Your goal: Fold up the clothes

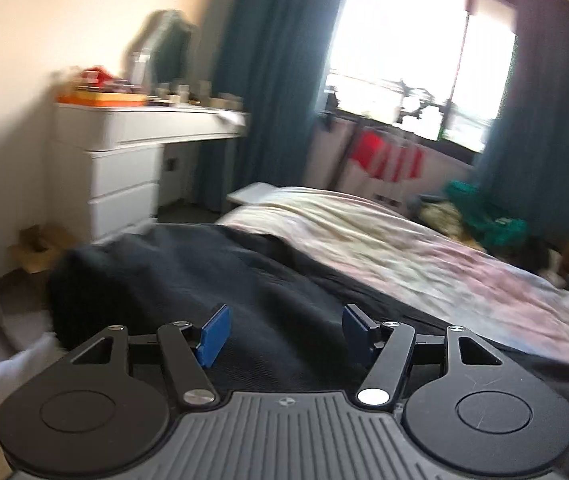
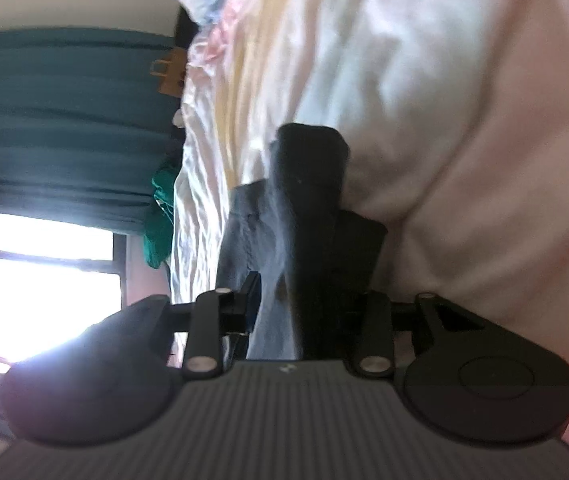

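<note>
A black garment (image 1: pixel 212 276) lies spread over the near end of the bed. My left gripper (image 1: pixel 284 332) hovers just above it, jaws wide apart, nothing between the blue pads (image 1: pixel 214 334). In the right wrist view, which is rolled on its side, the same dark garment (image 2: pixel 308 208) hangs bunched between the fingers of my right gripper (image 2: pixel 304 300). The jaws look closed on the cloth, which hides the right finger.
A pale pink and cream bedsheet (image 1: pixel 384 248) covers the bed. A white dresser (image 1: pixel 124 168) with clutter stands at the left wall. Teal curtains (image 1: pixel 272 80) frame a bright window. Green items (image 1: pixel 484 216) and a red cloth (image 1: pixel 384 160) lie beyond the bed.
</note>
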Motion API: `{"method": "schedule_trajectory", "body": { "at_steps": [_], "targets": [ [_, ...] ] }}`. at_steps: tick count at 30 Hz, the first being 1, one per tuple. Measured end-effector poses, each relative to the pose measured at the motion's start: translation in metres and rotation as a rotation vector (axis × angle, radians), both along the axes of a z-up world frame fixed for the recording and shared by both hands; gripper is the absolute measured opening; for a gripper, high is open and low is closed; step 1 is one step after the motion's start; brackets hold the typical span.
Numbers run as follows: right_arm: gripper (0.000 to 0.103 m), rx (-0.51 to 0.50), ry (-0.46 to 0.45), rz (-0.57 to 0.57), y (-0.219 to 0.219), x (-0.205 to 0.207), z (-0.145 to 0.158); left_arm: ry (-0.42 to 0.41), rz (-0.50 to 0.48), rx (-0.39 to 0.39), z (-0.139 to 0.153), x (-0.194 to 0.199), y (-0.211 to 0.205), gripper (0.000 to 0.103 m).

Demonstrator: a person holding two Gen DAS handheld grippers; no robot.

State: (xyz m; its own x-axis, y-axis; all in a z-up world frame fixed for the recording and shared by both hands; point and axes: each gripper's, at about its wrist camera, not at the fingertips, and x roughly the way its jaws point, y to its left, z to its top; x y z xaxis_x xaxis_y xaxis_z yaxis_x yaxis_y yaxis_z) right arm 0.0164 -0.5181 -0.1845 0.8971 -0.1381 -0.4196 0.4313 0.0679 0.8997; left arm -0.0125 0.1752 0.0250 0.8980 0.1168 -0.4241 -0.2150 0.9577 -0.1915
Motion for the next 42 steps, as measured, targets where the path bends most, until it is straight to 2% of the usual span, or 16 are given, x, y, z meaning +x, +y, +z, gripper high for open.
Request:
{"method": "schedule_trajectory", "body": {
  "at_steps": [1, 3, 7, 10, 14, 18, 22, 26, 32, 34, 38, 42],
  "targets": [
    [0.014, -0.055, 0.019, 0.0, 0.001, 0.002, 0.007, -0.01, -0.03, 0.013, -0.001, 0.002, -0.008, 0.065],
    [0.014, -0.155, 0.047, 0.004, 0.005, 0.007, 0.021, -0.041, -0.083, 0.061, -0.001, 0.006, -0.027, 0.066],
    [0.013, -0.249, 0.037, -0.004, 0.012, 0.01, 0.039, -0.042, -0.175, 0.054, -0.012, 0.03, -0.063, 0.068],
    [0.013, -0.276, 0.052, 0.006, 0.011, 0.007, 0.038, -0.016, -0.233, 0.015, -0.031, 0.057, -0.081, 0.069],
    [0.013, -0.272, 0.085, 0.015, 0.008, 0.003, 0.034, 0.068, -0.267, 0.096, -0.063, 0.08, -0.097, 0.068],
    [0.013, -0.341, 0.093, 0.022, 0.015, 0.005, 0.045, 0.188, -0.302, 0.176, -0.094, 0.094, -0.104, 0.069],
    [0.013, -0.42, 0.083, 0.024, 0.025, 0.005, 0.06, 0.205, -0.319, 0.233, -0.107, 0.098, -0.106, 0.069],
    [0.013, -0.536, 0.078, 0.032, 0.042, 0.009, 0.087, 0.211, -0.321, 0.23, -0.106, 0.097, -0.102, 0.07],
    [0.013, -0.733, 0.023, 0.048, 0.095, 0.022, 0.151, 0.223, -0.354, 0.261, -0.1, 0.1, -0.1, 0.071],
    [0.013, -0.807, -0.011, 0.082, 0.12, 0.028, 0.171, 0.221, -0.363, 0.238, -0.096, 0.102, -0.095, 0.072],
    [0.013, -1.043, -0.052, 0.198, 0.191, 0.045, 0.207, 0.215, -0.351, 0.198, -0.085, 0.103, -0.086, 0.073],
    [0.013, -1.24, -0.101, 0.352, 0.28, 0.057, 0.215, 0.184, -0.311, 0.168, -0.065, 0.096, -0.073, 0.073]
  ]
}}
